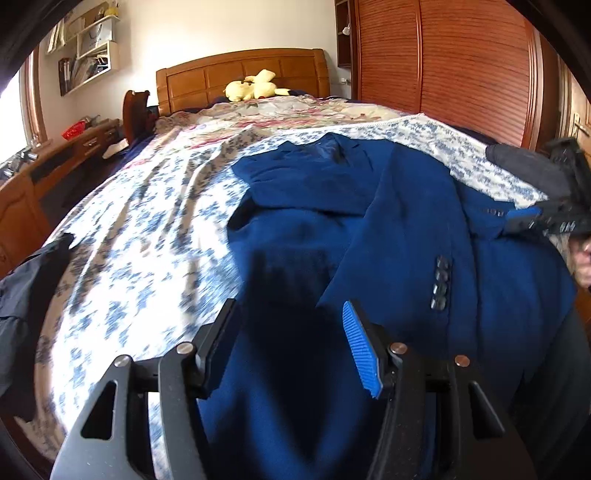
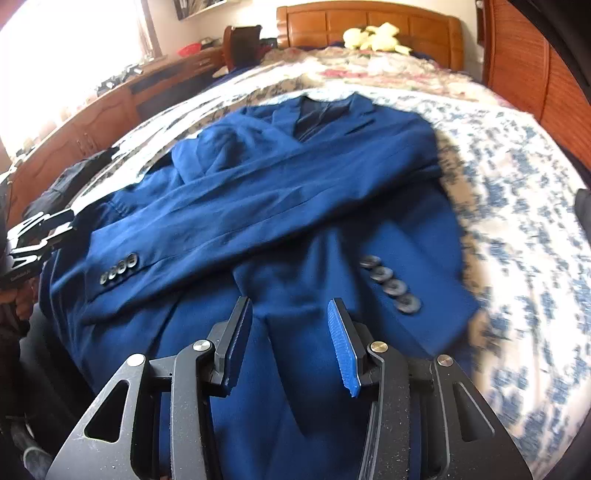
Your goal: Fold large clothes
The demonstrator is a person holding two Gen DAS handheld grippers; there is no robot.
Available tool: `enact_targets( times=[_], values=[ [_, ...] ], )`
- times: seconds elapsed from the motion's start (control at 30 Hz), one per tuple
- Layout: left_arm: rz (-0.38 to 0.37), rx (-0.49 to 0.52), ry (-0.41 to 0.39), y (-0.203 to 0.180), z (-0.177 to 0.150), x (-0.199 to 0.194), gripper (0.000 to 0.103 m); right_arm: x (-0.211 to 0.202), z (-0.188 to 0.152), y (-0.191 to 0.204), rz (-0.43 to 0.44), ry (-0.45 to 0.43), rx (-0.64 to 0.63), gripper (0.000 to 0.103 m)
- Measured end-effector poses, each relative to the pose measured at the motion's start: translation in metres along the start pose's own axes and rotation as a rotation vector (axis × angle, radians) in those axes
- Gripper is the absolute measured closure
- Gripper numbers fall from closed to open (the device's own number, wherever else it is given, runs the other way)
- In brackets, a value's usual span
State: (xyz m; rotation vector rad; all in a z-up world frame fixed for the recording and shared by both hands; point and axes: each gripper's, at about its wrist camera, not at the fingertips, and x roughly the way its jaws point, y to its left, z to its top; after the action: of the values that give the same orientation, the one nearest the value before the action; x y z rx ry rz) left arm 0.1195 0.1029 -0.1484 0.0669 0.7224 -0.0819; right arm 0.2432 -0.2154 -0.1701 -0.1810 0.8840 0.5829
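Trouble is waiting mainly in the sleeves: you are hovering both tools over a blue jacket point(image 2: 280, 206) whose two sleeves are lying crossed over its front, and if you are lifting the near hem from only one layer, the top sleeve point(image 2: 236, 225) is likely sliding off and undoing the fold. Your left gripper point(image 1: 291, 332) is standing spread with nothing between its pads, only cloth below. Your right gripper point(image 2: 290, 332) is also parted and holding nothing. Motion blur is smearing both views, so a hasty pinch could be catching the floral bedspread point(image 2: 517, 206) along with the cloth. The jacket is lying face up on the near part of the bed, collar toward the far headboard point(image 2: 369, 22), buttoned cuffs point(image 2: 391, 284) pointing near, fabric thick and faintly creased, its hem hanging toward you
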Motion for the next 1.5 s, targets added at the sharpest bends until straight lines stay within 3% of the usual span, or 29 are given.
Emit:
enact_targets(
  times=[0.13, 0.2, 0.47, 0.77, 1.0, 1.07, 1.13, 1.5],
  values=[
    [0.015, -0.026, 0.019, 0.015, -0.017, -0.014, 0.047, -0.03, -0.012, -0.009, -0.053, -0.021, -0.007, 0.06],
    [0.01, -0.04, 0.023, 0.02, -0.022, -0.018, 0.056, -0.041, -0.022, -0.016, -0.094, -0.026, -0.012, 0.06],
    [0.047, -0.093, 0.034, 0.043, -0.036, -0.035, 0.057, -0.061, -0.063, -0.057, -0.159, 0.013, 0.069, 0.06],
    [0.07, -0.135, 0.085, 0.057, -0.052, -0.028, 0.057, -0.055, -0.081, -0.061, -0.086, 0.053, 0.098, 0.059],
    [0.042, -0.146, 0.101, 0.056, -0.057, -0.02, 0.057, -0.062, -0.073, -0.045, 0.013, 0.01, 0.082, 0.064],
    [0.023, -0.158, 0.083, 0.057, -0.058, -0.022, 0.057, -0.06, -0.072, -0.042, -0.001, 0.018, 0.066, 0.064],
    [-0.008, -0.164, 0.074, 0.056, -0.059, -0.023, 0.068, -0.056, -0.073, -0.043, -0.014, 0.034, 0.064, 0.064],
    [-0.011, -0.163, 0.108, 0.05, -0.073, -0.03, 0.069, -0.056, -0.088, -0.05, -0.029, 0.059, 0.075, 0.065]
  ],
)
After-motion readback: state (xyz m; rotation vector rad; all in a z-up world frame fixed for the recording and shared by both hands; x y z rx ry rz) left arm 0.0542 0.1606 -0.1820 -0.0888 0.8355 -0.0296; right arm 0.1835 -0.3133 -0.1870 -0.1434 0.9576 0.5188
